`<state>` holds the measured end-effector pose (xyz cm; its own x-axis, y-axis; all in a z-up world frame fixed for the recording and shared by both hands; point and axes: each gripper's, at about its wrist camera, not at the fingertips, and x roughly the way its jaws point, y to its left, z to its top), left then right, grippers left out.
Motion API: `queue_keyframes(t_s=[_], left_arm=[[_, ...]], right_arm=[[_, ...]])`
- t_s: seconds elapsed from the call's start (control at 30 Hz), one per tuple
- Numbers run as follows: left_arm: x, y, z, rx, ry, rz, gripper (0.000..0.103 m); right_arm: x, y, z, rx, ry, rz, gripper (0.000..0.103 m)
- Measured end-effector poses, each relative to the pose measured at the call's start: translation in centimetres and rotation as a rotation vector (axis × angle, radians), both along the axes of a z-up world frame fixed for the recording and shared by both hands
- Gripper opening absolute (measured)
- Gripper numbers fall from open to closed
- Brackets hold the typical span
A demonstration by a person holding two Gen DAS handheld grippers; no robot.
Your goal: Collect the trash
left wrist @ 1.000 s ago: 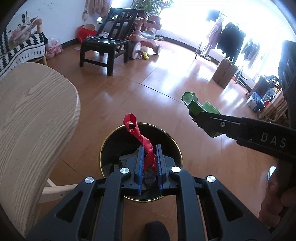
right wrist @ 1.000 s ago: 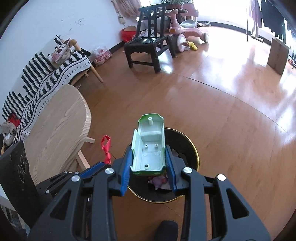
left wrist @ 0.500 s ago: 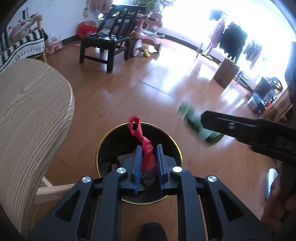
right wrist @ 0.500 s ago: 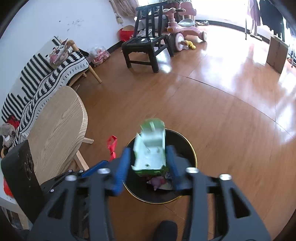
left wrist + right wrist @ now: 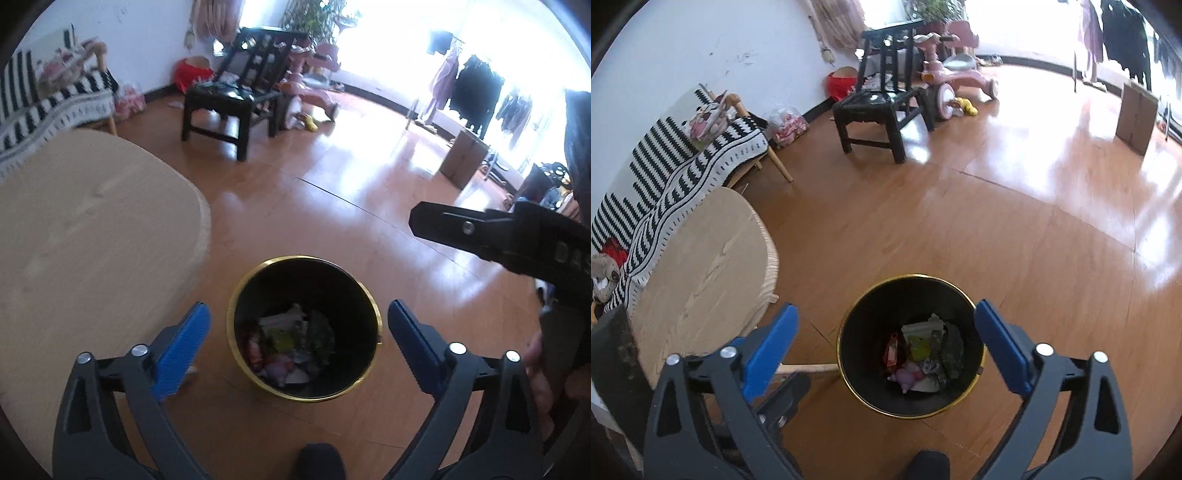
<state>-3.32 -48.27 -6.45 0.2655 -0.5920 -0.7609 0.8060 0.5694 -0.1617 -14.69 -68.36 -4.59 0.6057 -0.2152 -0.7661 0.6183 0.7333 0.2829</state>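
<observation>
Both tongs, left gripper (image 5: 295, 336) and right gripper (image 5: 884, 339), are opening wide, empty, over the black bin (image 5: 849, 332); trash (image 5: 923, 354) sits inside; round table (image 5: 701, 266) at 9 o'clock, black chair (image 5: 879, 107) at 12.

1. Glossy, reflective wood-look floor (image 5: 997, 240), glare patches at upper right.
2. Pale matt wood tabletop (image 5: 701, 277), visible grain, left of frame.
3. Black bin (image 5: 255, 295), shiny gold-coloured rim; crumpled wrappers (image 5: 923, 354) inside.
4. Dark lacquered wooden chair (image 5: 879, 107), glossy seat.
5. Striped woven cloth (image 5: 676, 177), upper left.
</observation>
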Motion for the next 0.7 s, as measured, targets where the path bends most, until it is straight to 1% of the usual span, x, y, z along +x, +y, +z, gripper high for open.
queue_keyframes(t_s=[0.1,0.23,0.3,0.4,0.43,0.5,0.53,0.6,0.63,0.7], left_arm=[[1.0,2.6,1.3,0.006,-0.027,0.045,0.096],[3.8,8.8,3.0,0.017,-0.051,0.171,0.096],[5.0,12.1,3.7,0.024,-0.079,0.226,0.096],[7.1,18.3,4.4,0.062,-0.138,0.331,0.096],[7.7,20.0,4.5,0.073,-0.147,0.365,0.096],[8.8,23.5,4.8,0.095,-0.155,0.423,0.096],[9.5,26.1,5.1,0.097,-0.162,0.466,0.096],[10.2,29.7,5.7,0.096,-0.162,0.543,0.096],[10.8,32.2,6.2,0.086,-0.155,0.583,0.096],[11.2,36.3,6.7,0.083,-0.154,0.662,0.096]], right_arm=[[1.6,1.7,1.0,-0.020,-0.013,0.048,0.096],[4.6,5.3,2.3,-0.038,-0.026,0.136,0.096],[6.8,8.4,3.3,-0.054,-0.040,0.206,0.096],[9.8,12.7,4.7,-0.076,-0.057,0.291,0.096],[11.0,14.7,5.2,-0.084,-0.068,0.327,0.096],[13.1,18.1,5.8,-0.094,-0.081,0.382,0.096],[14.0,19.8,6.0,-0.097,-0.086,0.411,0.096],[15.6,22.7,6.5,-0.105,-0.095,0.460,0.096],[16.8,24.9,6.7,-0.116,-0.098,0.496,0.096],[18.0,28.0,6.8,-0.133,-0.102,0.549,0.096]])
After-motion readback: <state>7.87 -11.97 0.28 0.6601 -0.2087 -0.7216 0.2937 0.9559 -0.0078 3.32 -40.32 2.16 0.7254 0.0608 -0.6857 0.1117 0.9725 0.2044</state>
